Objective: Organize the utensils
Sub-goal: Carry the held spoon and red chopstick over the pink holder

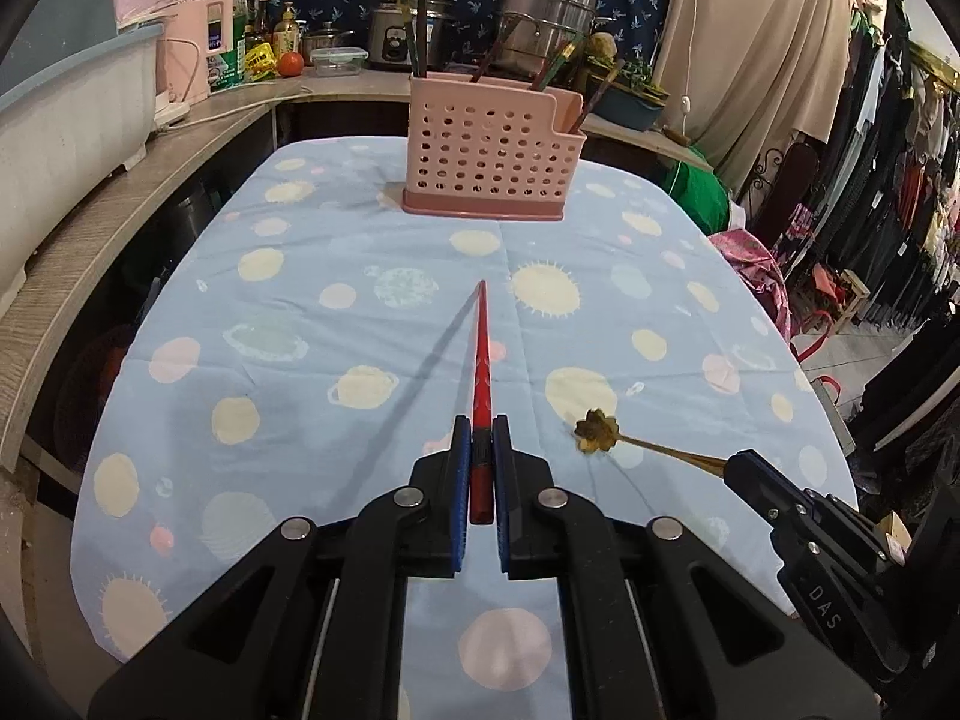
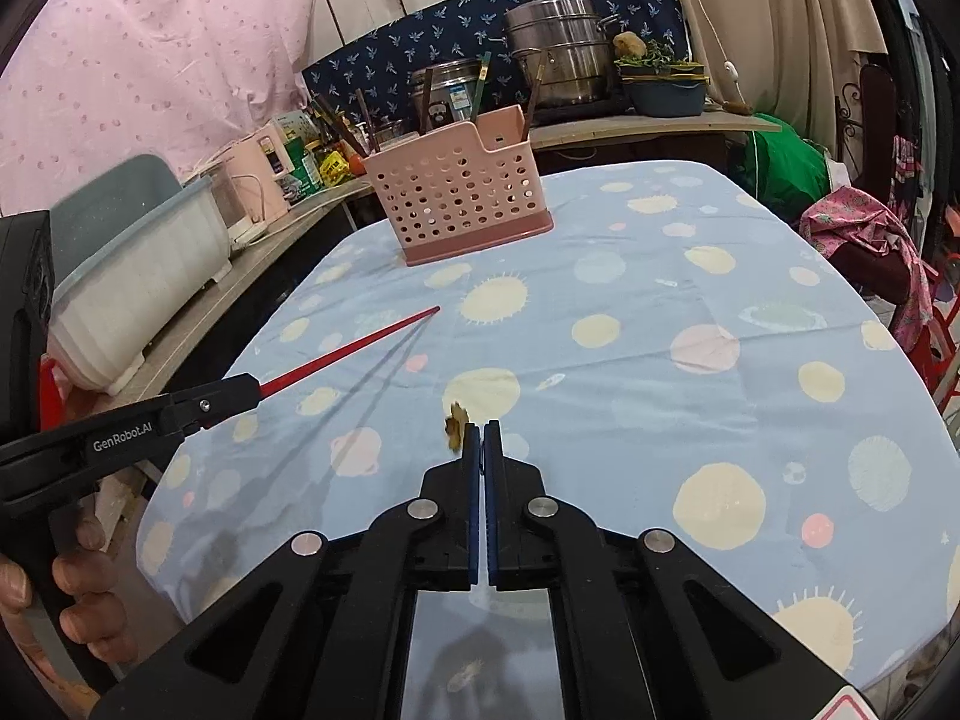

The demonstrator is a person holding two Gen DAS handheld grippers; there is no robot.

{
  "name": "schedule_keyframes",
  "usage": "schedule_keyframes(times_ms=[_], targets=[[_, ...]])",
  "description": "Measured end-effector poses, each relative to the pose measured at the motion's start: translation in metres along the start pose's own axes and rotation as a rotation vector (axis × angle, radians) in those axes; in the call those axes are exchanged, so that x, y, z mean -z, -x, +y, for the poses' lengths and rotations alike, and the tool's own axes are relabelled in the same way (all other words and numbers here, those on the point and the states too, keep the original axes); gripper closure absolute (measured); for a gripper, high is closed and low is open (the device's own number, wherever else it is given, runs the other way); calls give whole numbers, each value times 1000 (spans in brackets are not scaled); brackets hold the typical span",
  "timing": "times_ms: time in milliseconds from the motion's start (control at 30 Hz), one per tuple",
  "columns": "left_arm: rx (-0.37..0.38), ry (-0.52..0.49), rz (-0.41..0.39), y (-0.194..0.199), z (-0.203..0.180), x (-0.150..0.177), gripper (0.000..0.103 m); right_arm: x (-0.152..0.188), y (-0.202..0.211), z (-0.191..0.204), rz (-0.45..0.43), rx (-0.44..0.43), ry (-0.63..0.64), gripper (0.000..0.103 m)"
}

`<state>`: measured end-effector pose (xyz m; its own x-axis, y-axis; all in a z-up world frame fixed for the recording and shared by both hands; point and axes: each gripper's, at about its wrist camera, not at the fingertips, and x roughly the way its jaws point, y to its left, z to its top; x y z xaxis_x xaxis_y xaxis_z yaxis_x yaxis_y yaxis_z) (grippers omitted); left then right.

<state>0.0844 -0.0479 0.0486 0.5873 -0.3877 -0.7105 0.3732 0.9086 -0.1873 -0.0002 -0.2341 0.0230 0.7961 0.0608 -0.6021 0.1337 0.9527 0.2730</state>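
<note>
A pink perforated utensil holder (image 1: pixel 489 147) stands at the far end of the table, with several chopsticks upright in it; it also shows in the right wrist view (image 2: pixel 459 195). My left gripper (image 1: pixel 482 429) is shut on a red chopstick (image 1: pixel 481 348) that points toward the holder above the cloth; the chopstick (image 2: pixel 348 351) also shows in the right wrist view. My right gripper (image 2: pixel 482 429) is shut on a gold spoon with a flower-shaped head (image 2: pixel 454 423), held low over the cloth; the spoon (image 1: pixel 600 433) and right gripper (image 1: pixel 741 468) show at the right of the left wrist view.
The table wears a light blue cloth with planets and suns (image 1: pixel 336 300). A wooden counter (image 1: pixel 120 192) at the left carries a grey-blue bin (image 1: pixel 66 114), a pink appliance (image 1: pixel 198 42), bottles and pots (image 1: pixel 543 12). Clothes racks (image 1: pixel 888 192) stand at the right.
</note>
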Motion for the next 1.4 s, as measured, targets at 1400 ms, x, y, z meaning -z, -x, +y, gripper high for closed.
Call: schedule_keyframes(times_ms=[1400], targets=[[-39,-79,-350,61,-9,-229,96,-238,-30,25,-268,-37,90,101]])
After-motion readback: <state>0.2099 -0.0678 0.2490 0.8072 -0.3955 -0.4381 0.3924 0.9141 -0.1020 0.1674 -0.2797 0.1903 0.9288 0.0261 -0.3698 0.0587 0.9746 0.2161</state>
